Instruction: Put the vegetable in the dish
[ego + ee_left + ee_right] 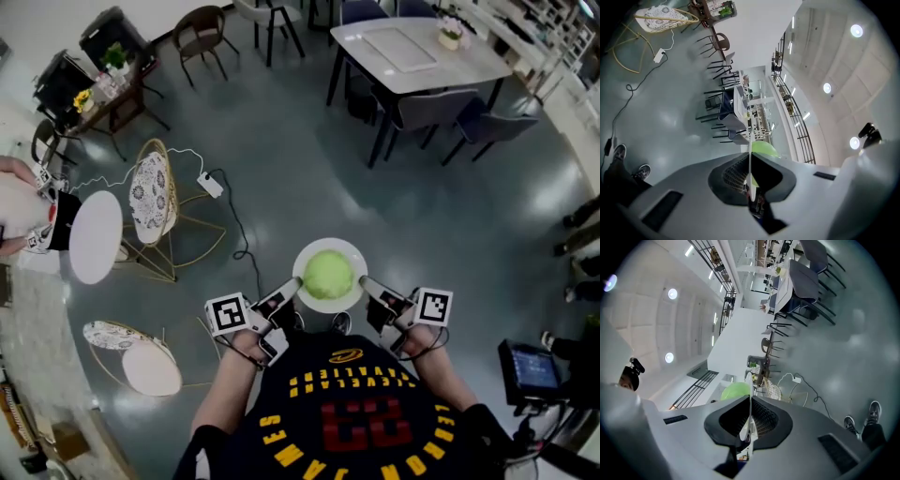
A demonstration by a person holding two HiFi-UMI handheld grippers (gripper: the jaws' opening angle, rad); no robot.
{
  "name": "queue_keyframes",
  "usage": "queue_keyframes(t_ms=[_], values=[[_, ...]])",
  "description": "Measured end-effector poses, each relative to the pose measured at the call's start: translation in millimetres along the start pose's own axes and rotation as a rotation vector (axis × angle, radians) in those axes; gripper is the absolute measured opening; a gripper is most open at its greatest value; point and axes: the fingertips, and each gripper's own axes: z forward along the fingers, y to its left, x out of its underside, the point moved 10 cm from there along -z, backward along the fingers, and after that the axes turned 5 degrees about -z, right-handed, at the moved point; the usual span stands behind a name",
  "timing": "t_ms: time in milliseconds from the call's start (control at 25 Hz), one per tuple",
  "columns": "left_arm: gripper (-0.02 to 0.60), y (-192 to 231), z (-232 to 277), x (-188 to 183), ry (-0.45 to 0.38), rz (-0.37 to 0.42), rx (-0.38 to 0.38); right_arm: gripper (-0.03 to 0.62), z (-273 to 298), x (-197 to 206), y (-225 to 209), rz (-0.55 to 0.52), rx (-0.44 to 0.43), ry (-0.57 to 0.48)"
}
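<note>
Head view: the green vegetable (328, 274) is sitting in the middle of the white dish (328, 246), so the job is looking done; the dish is hanging in the air over the grey floor (281, 178), just in front of the person's chest; the left tongs (289, 296) are pinching the rim on one side and the right tongs (367, 285) are pinching it on the other side.

Left gripper view: the left tongs (751, 176) are squeezing tight on the dish (750, 157), which is showing as a thin white edge between the dark pads; the vegetable (765, 149) is peeking up, round and green, just behind that edge.

Right gripper view: the right tongs (750, 420) are biting the dish (750, 404) the same way, with the thin rim running straight between the jaws; the vegetable (736, 391) is bulging up beside it.

The vegetable is looking round and leafy, so I am guessing it is light and a bit soft, and it could be rolling off if the dish is tipping; the dish is looking hard, smooth and easy to break, and slippery at its thin rim; holding it level by two opposite sides is looking like the safe way; for the vegetable alone, a gentle hold around its wide middle would be best.
</note>
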Motion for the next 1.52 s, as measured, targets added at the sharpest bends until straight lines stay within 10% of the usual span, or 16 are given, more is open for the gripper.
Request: queue_keyframes(t_ms=[640,1520], values=[[0.015,25,6,-8,-0.108,-0.059,-0.027,0.015,19,-19,-30,0.020,0.014,0.070],[0.015,32,26,-248,0.016,-0.074,0.052,0.015,212,-104,-15,-0.037,0.114,-0.019]])
